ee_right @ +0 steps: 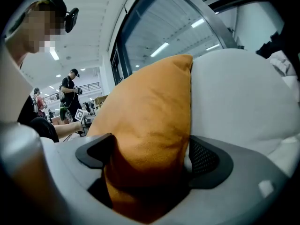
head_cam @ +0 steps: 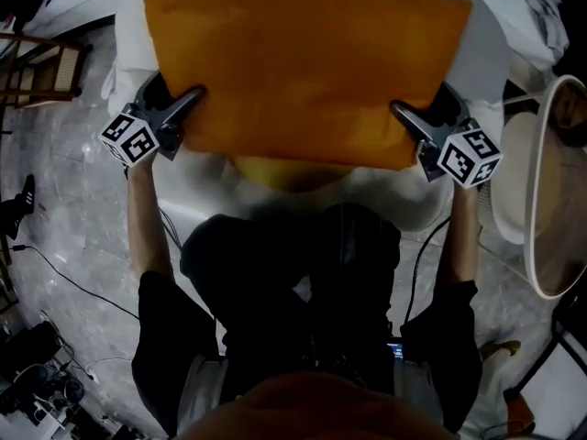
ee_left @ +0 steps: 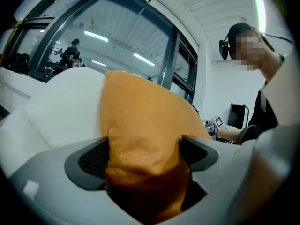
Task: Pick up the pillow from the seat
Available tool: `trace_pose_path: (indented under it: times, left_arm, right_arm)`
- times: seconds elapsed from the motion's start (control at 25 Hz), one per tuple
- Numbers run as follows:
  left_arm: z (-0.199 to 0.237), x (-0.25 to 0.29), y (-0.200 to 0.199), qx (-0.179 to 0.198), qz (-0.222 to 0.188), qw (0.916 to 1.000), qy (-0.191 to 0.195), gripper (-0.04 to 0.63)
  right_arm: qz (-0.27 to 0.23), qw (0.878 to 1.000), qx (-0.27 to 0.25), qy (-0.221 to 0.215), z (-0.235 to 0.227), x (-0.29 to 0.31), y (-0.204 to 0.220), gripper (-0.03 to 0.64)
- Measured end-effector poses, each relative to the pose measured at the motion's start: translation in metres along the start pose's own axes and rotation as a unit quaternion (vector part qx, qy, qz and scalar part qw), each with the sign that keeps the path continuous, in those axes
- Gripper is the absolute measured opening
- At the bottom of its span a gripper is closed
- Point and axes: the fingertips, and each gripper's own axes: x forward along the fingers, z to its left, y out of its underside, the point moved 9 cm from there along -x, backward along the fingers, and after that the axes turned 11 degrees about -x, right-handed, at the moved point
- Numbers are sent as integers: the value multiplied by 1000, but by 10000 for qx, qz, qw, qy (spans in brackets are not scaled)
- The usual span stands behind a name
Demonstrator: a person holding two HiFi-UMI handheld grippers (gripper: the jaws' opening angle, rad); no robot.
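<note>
- The orange pillow [head_cam: 303, 62] leaned on the white seat [head_cam: 481, 62] at 12 o'clock in the head view, with a yellow edge [head_cam: 275, 174] under its lower side.
- The left gripper [ee_left: 144, 154], at 10 o'clock, grasped one lower corner, and the fabric creased between both pads.
- The right gripper [ee_right: 150, 158], at 2 o'clock, stood released around the other corner, with a sliver of seat showing beside its outer pad.
- The seat's cushion lay close behind both outer pads.
- A round table [head_cam: 528, 227] stood at 3 o'clock, a wooden frame [head_cam: 41, 67] at 10 and a floor cable [head_cam: 64, 278] at 8.
</note>
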Motion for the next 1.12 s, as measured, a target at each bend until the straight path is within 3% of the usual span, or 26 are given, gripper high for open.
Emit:
trace_pose_path:
  times: [0.12, 0.2, 0.52, 0.88, 1.12]
  left_arm:
    - [-7, 7, 5, -79, -72, 9999, 39, 481]
    - [-13, 12, 7, 47, -150, 9999, -31, 440]
    - [-37, 10, 12, 574, -426, 9971, -277, 311]
    - [-49, -7, -6, 816, -665, 9943, -163, 293]
    - [-64, -3, -34, 1025, -581, 9926, -309, 293]
  right_arm:
    - [-197, 9990, 289, -272, 11, 11, 1, 513]
    - [-145, 9997, 95, -173, 20, 20, 1, 512]
    - [-46, 9997, -226, 37, 29, 11, -5, 395]
    - [-373, 9963, -715, 293, 51, -2, -33, 380]
    - [-54, 9958, -782, 474, 56, 3, -56, 391]
